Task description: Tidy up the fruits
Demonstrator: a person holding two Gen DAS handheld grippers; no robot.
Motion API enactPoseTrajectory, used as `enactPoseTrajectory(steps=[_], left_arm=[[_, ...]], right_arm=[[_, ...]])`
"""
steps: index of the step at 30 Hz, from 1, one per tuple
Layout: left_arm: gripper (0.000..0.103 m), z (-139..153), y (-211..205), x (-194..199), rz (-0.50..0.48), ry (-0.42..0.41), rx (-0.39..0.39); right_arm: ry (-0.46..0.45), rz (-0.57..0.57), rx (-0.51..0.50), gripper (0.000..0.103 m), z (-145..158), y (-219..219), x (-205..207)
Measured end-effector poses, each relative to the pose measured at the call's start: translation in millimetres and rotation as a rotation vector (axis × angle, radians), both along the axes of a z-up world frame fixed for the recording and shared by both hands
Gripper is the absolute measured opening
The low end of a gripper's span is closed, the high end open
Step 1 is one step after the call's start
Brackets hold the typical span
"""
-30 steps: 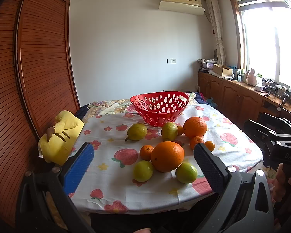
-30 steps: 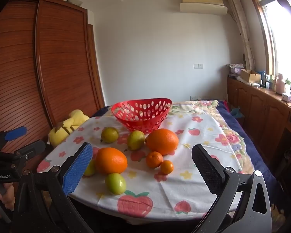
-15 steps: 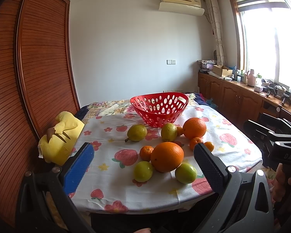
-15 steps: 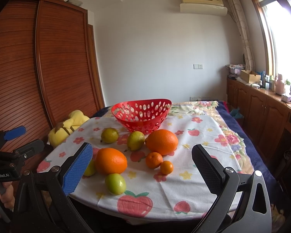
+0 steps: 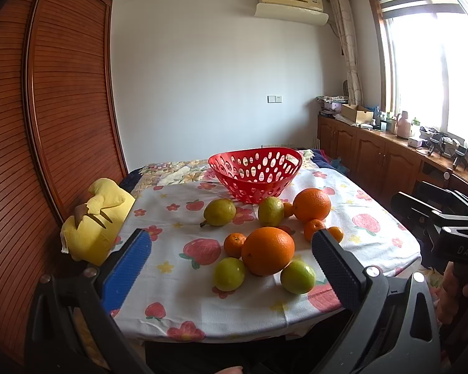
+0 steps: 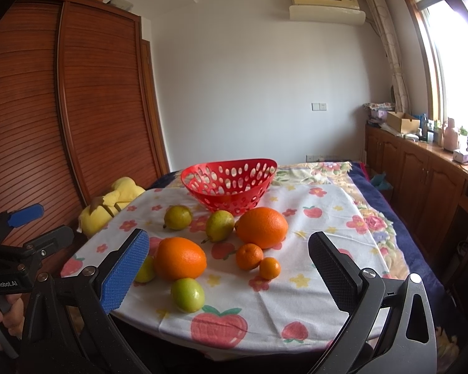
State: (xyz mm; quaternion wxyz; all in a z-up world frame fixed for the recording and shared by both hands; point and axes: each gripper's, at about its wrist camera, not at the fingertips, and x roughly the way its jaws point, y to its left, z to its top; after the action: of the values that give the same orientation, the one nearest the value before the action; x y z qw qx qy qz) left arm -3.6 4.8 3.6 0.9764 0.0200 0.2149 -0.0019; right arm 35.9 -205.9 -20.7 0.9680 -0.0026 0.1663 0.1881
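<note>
— While both tools hover short of the near edge of the counter (image 5: 177,308), how do they stand?

— The left hand-held gripper (image 5: 231,265) is spread wide with nothing between its pads. The right hand-held gripper (image 6: 227,268) is just as wide and just as bare.

— And the fruit?

— All loose on the flowered cloth, in front of the red basket (image 5: 255,171). A big orange (image 5: 267,251) sits nearest, with two green fruits beside it (image 5: 229,273) (image 5: 298,276) and a small tangerine (image 5: 234,244) touching its far side. A second big orange (image 5: 312,204) lies closer to the basket, next to a pear (image 5: 219,212).

— Anything in the basket?

— Its inside shows only red plastic and holes.

— What else is there?

— A yellow plush toy (image 5: 93,227) lies at the left edge, against the wooden wardrobe (image 5: 46,124).
</note>
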Motion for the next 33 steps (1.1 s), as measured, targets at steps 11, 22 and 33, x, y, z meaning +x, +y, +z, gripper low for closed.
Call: enactPoseTrajectory(steps=[11,22,33], left_arm=[[0.103,0.7,-0.2,-0.4,-0.002,-0.004,0.002],[0.103,0.4,-2.7,-1.7,-0.008,0.000,0.005],[0.103,-3.6,-3.6,-1.1,-0.005,0.006,0.006]], right_arm=[[-0.001,0.001,0.001,0.103,0.7,-0.1,0.0],[0.002,0.001,0.000,0.103,0.3,0.0,-0.1],[0.006,0.002,-0.001,0.103,2.8,-0.8,0.1]])
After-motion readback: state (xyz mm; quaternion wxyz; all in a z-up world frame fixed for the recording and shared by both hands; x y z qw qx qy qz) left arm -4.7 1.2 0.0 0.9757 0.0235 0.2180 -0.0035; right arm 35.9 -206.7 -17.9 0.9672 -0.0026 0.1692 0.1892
